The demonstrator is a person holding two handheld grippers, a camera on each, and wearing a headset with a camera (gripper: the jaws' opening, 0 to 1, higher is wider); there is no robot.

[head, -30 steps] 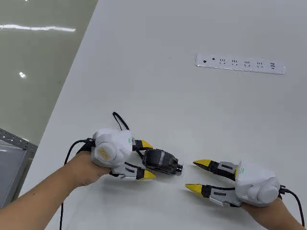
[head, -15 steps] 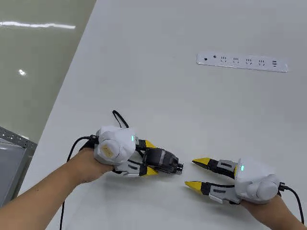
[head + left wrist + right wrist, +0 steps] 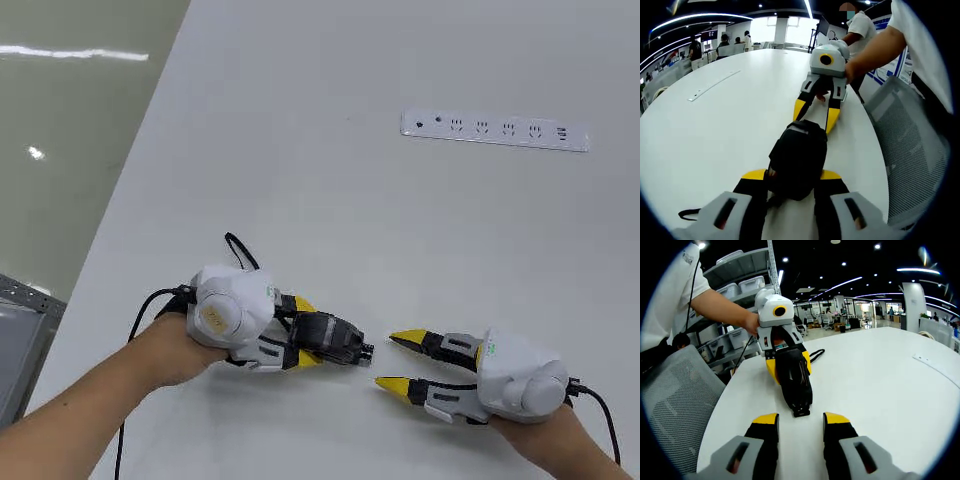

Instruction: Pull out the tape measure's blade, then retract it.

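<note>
Clamping tape measure (image 3: 332, 338) near table (image 3: 350, 200) edge: left gripper (image 3: 306, 332); right gripper (image 3: 386, 359) agape.

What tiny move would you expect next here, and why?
Probably the right claw should ease forward and shut on the blade end. The left claw clamps the black tape measure, the blade is not yet pulled out, and the right claw's open jaws face that end across a gap.
</note>
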